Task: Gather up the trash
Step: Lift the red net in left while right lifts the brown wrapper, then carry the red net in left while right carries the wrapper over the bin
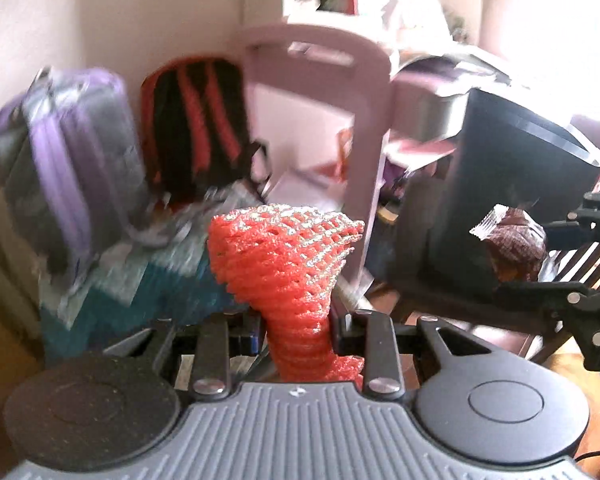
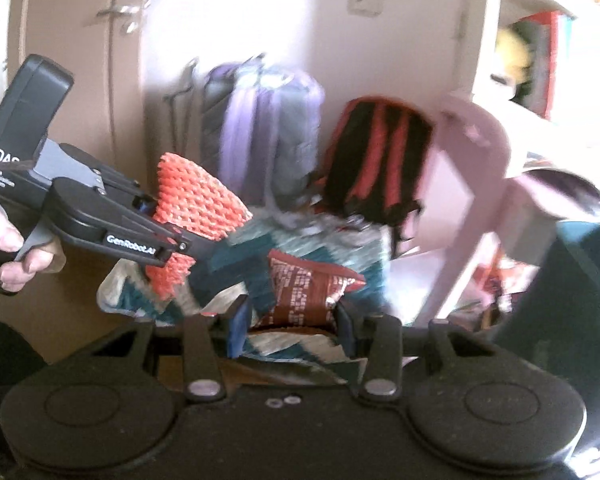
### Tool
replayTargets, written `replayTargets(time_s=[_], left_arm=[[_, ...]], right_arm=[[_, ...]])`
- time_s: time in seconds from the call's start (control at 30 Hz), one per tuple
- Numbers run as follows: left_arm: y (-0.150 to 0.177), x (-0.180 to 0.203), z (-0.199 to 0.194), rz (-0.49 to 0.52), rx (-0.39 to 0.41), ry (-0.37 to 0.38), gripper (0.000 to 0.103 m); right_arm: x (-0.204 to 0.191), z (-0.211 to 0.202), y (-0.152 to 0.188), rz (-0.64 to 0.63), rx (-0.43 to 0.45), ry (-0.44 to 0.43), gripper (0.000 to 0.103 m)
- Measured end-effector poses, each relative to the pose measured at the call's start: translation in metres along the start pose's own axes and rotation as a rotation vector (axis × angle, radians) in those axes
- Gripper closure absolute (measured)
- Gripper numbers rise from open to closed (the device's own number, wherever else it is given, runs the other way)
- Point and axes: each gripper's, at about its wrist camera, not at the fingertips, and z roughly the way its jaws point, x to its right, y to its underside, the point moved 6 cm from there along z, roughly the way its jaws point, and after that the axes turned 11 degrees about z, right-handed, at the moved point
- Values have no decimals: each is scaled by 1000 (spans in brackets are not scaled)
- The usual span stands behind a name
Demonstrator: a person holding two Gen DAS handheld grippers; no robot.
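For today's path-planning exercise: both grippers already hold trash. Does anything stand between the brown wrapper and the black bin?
Nothing visible does. The right gripper holds the brown wrapper just in front of the black bin, apart from the pink chair.

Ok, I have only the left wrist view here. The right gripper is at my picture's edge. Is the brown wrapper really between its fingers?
Observer: Yes. In the right wrist view the brown wrapper sits between the two fingers of the right gripper, pinched from both sides.
Operator: And how does my left gripper look from outside?
Observer: The left gripper is clamped on the red foam net; part of the net stands above the fingers and part hangs below them.
Operator: What carries that gripper?
Observer: A hand is wrapped around its handle, at the left edge of the right wrist view.
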Motion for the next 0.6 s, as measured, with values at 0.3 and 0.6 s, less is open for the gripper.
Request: replayTargets(time_s=[0.3,0.6], left_arm=[[-101,69,-5,48,110,60,73],[-181,143,19,111,155,116,73]], right_arm=[[85,-57,-32,59,114,144,60],[164,-82,-39,117,153,261,60]])
